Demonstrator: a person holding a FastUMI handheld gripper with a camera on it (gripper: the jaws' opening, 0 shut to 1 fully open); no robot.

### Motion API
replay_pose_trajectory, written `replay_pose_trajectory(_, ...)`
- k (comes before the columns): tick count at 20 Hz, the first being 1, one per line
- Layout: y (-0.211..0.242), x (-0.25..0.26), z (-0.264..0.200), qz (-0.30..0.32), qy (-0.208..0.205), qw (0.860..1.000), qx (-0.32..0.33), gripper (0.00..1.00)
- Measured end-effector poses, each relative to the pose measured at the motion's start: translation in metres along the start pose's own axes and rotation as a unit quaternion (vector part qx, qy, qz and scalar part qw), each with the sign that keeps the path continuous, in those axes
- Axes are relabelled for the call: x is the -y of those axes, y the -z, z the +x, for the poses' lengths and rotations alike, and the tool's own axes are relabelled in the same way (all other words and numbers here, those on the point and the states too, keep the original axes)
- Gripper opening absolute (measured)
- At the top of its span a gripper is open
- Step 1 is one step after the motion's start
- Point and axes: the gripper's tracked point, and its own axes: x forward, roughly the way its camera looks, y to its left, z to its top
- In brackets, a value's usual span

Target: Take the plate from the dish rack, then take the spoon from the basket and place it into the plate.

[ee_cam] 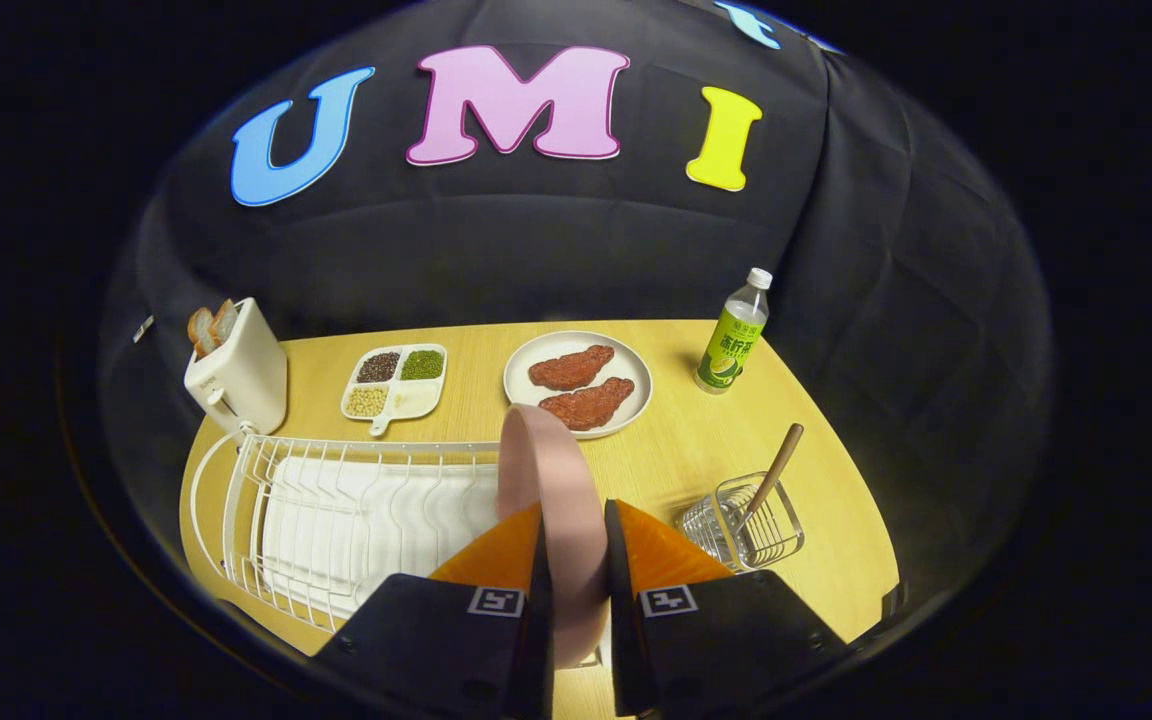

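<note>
Pink plate (548, 500), edge-on and upright, is pinched between both fingers of the hand-held gripper (576, 545), above the white dish rack's (336, 520) right end. Right of the fingers, the wooden-handled spoon (772, 472) leans in the wire basket (748, 525). Beyond, a plate of meat (578, 385) and a bottle (733, 335) sit on the worktop (696, 440).

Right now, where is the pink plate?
The pink plate stands on edge between the gripper fingers, which are shut on it, at the dish rack end nearest the wire basket.

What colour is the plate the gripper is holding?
Pink. The plate stands on edge between the fingers of the gripper, seen best in the gripper view.
</note>
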Motion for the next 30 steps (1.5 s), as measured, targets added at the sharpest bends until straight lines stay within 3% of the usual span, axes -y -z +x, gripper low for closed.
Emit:
replay_pose_trajectory(4,-0.009,0.007,-0.005,-0.032,0.028,0.999,0.020,0.25)
replay_pose_trajectory(13,-0.047,0.028,-0.015,-0.017,0.051,0.997,0.057,0.24)
replay_pose_trajectory(18,-0.044,0.027,-0.032,0.004,0.006,0.999,0.052,0.19)
replay_pose_trajectory(21,-0.030,0.026,-0.049,0.031,-0.041,0.998,0.040,0.19)
replay_pose_trajectory(30,0.062,0.022,-0.123,0.077,-0.161,0.983,-0.034,0.19)
